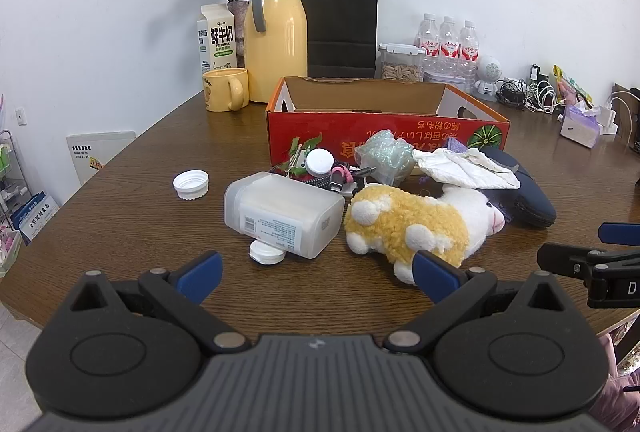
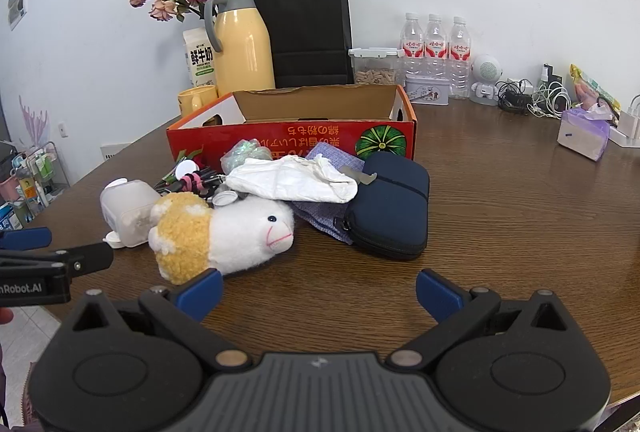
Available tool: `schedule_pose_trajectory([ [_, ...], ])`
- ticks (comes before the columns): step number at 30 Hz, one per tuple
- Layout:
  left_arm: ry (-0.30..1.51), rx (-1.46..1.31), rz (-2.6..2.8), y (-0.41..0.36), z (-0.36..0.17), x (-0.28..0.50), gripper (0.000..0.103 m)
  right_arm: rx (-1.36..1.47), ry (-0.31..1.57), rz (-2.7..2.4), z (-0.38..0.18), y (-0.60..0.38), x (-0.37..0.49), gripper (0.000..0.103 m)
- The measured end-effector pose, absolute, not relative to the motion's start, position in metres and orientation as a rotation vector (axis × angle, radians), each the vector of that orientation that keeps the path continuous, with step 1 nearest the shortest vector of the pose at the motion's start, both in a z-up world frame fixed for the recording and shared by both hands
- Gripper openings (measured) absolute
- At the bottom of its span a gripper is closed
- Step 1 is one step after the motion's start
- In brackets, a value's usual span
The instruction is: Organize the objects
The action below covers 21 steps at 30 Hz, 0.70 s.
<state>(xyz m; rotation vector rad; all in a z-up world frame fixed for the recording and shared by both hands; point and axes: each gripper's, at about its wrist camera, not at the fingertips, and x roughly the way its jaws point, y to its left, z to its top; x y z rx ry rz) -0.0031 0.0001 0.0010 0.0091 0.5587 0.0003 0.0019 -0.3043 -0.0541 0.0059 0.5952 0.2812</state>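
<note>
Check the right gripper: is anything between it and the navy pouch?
Nothing visible. The right gripper, jaws open, faces bare table up to the navy pouch; the plush sheep lies off to the left.

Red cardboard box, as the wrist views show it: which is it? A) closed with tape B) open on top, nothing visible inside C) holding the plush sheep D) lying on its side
B: the red cardboard box stands upright with its top open and only bare cardboard walls showing inside; the plush sheep lies on the table in front of it.
</note>
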Motion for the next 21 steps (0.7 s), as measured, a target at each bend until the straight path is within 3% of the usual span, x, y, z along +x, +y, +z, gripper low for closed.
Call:
schedule_pose_trajectory([
  [21,0.559,0.007,-0.002,0.0013,0.0043,-0.0036,0.103,0.005,0.595,0.281,-0.0549,-0.3046,0.0007,0.103],
])
